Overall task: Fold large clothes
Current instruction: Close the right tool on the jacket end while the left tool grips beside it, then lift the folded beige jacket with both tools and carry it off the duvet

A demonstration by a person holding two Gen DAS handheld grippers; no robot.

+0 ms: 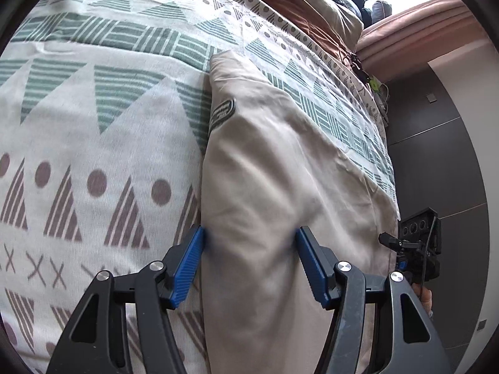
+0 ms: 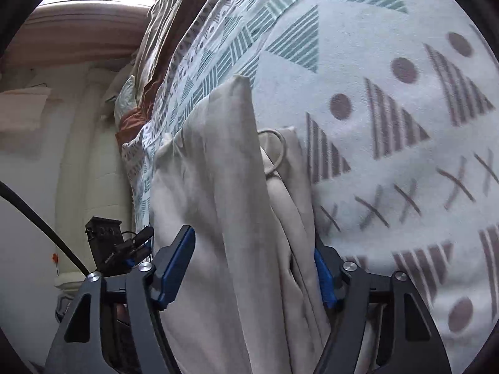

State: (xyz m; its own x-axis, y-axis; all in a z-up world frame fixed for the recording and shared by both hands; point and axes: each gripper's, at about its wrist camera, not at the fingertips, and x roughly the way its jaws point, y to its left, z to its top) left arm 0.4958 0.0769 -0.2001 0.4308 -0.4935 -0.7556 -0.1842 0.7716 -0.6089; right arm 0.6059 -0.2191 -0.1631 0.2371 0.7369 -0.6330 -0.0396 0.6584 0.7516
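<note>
1. Left wrist view: the patterned bedspread [image 1: 93,143] lies under everything. A brown blanket [image 1: 299,3] is bunched far off, and dark floor [image 1: 436,155] runs along the bed's edge.
2. The beige garment [image 1: 265,187] lies long and thin near that edge, stretching away from the camera.
3. The left gripper [image 1: 249,240] has its jaws wide apart, one on each side of the cloth.
4. In the right wrist view, the right gripper [image 2: 254,243] is wide apart too, around the bunched cloth with a cord loop [image 2: 276,152].

Left gripper [image 1: 249,237] jaws spread wide, straddling beige garment [image 1: 265,171] on patterned bedspread [image 1: 93,124].
</note>
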